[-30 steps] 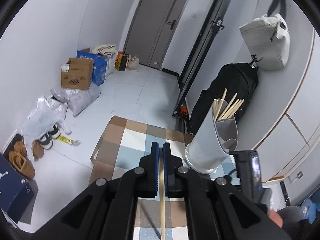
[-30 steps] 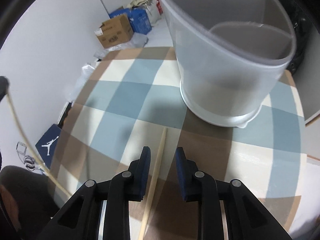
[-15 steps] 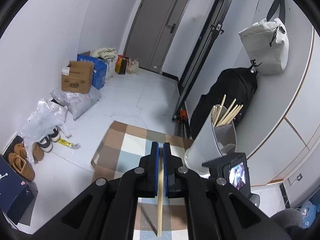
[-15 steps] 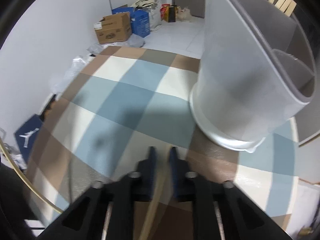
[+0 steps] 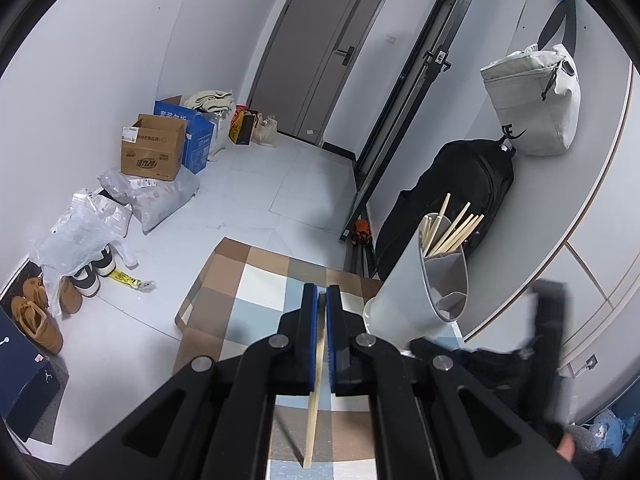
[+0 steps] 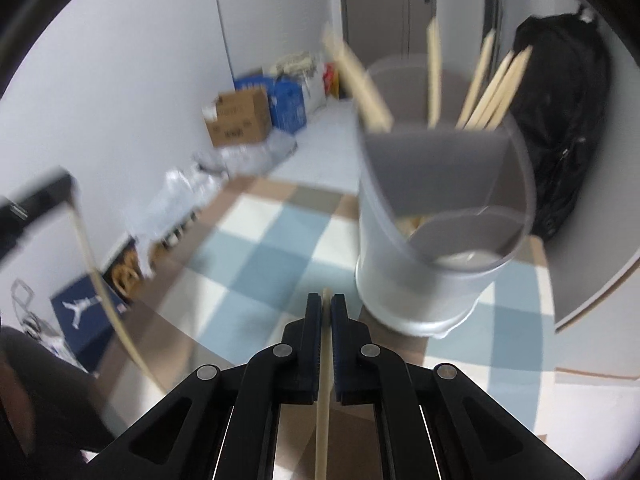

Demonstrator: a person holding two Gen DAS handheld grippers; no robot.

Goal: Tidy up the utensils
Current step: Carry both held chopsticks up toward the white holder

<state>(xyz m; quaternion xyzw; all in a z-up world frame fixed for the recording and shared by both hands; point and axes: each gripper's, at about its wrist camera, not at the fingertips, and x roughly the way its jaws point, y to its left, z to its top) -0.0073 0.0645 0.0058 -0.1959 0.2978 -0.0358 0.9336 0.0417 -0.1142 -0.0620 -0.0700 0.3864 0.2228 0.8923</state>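
Observation:
My left gripper (image 5: 321, 294) is shut on a wooden chopstick (image 5: 313, 408) that hangs down behind its blue pads over the checked cloth. A grey divided utensil holder (image 5: 432, 280) stands to its right with several chopsticks (image 5: 452, 228) in the back section. My right gripper (image 6: 326, 304) is shut on another chopstick (image 6: 323, 400), lifted off the cloth, just left of the holder (image 6: 440, 216). The chopsticks in the holder (image 6: 492, 88) are blurred. At the left edge of the right wrist view the left gripper (image 6: 36, 200) shows with its chopstick (image 6: 96, 292).
The table carries a blue, brown and cream checked cloth (image 5: 256, 284). A black bag (image 5: 460, 192) leans on the wall behind the holder, with a pale bag (image 5: 532, 100) above. Cardboard boxes (image 5: 154, 148), plastic bags and shoes lie on the floor at left.
My right gripper closed on the chopstick that lay on the cloth and lifted it, tilting up toward the holder. The left gripper kept still with its chopstick.

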